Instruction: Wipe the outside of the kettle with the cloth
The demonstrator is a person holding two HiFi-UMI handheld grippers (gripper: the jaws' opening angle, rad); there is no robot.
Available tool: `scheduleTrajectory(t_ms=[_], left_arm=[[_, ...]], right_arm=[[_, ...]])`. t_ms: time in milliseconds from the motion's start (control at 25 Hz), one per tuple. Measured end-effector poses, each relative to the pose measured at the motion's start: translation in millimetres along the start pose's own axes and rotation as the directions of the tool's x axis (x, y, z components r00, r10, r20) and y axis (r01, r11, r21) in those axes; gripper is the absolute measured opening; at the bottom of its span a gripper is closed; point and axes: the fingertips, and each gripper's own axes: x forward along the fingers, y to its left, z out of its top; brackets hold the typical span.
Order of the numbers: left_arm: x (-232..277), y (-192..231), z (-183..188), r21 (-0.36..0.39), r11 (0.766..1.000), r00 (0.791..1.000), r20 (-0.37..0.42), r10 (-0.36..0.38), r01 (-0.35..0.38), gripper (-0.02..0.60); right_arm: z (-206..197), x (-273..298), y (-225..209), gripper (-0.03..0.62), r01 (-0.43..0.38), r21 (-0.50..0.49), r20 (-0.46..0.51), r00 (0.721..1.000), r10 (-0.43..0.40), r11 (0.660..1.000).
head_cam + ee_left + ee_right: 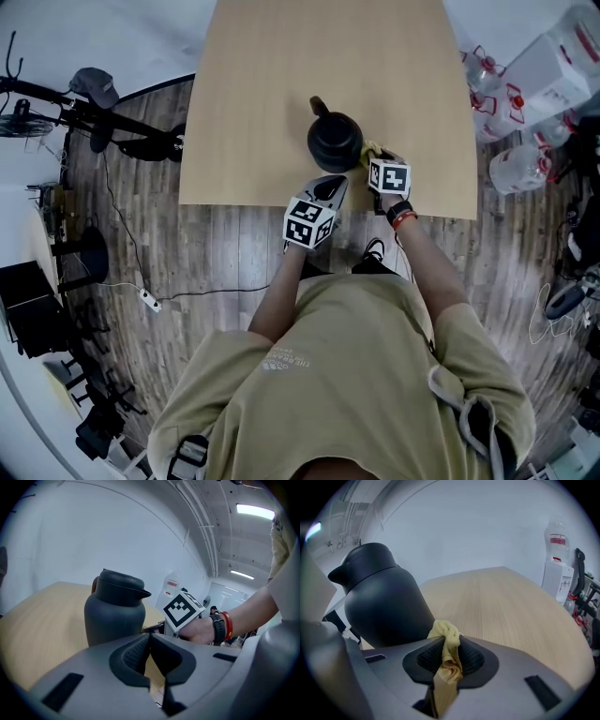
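Gripping the cloth [446, 637] tight in the right gripper [449, 656], wad just beside the kettle [384, 606] ahead-left. Left gripper [150, 658] pinched closed on nothing, kettle just ahead. Probably early: most of the outside left to wipe.

small white print on the shirt [349, 375], too blurred to read, no other legible text

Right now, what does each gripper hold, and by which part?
The right gripper pinches the yellow cloth by a bunched fold, one end poking out beside the black kettle. The left gripper is shut with nothing between its jaws.
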Motion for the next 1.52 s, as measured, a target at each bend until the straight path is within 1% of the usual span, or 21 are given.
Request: scheduleTrajectory(t_ms=[240, 560, 680, 800, 1000, 1240, 1360, 1520], left_arm=[[1, 4, 0, -0.019, 0.999, 0.999, 0.010, 0.038, -0.038, 0.025], [-6, 21, -2, -0.048, 0.996, 0.997, 0.016, 0.081, -0.080, 0.025], [-8, 23, 0, -0.049, 0.995, 0.996, 0.017, 0.083, -0.082, 0.025], [-14, 28, 4, -0.062, 0.993, 0.995, 0.021, 0.101, -0.100, 0.025], [-30, 42, 13, -0.056, 0.988, 0.989, 0.019, 0.144, -0.143, 0.025], [-59, 46, 27, -0.045, 0.986, 0.985, 0.051, 0.163, -0.161, 0.025], [-80, 51, 45, -0.035, 0.984, 0.981, 0.082, 0.176, -0.174, 0.025], [-105, 59, 78, -0.008, 0.980, 0.970, 0.140, 0.197, -0.198, 0.025]], right_arm=[[20, 13, -8, 0.091, -0.003, -0.030, 0.011, 1.000, 0.003, 1.000], [47, 33, -3, 0.090, -0.040, -0.049, 0.025, 0.999, 0.041, 0.998], [59, 34, 0, 0.091, -0.051, -0.056, 0.043, 0.998, 0.053, 0.997], [68, 27, 3, 0.091, -0.042, -0.072, 0.071, 0.996, 0.047, 0.997], [79, 3, 9, 0.091, -0.021, -0.055, 0.132, 0.991, 0.028, 0.998], [83, -43, 19, 0.091, -0.019, -0.005, 0.212, 0.977, 0.019, 1.000], [88, -74, 32, 0.091, 0.009, -0.010, 0.262, 0.965, -0.006, 1.000], [97, -109, 47, 0.091, 0.030, -0.014, 0.326, 0.945, -0.024, 0.999]])
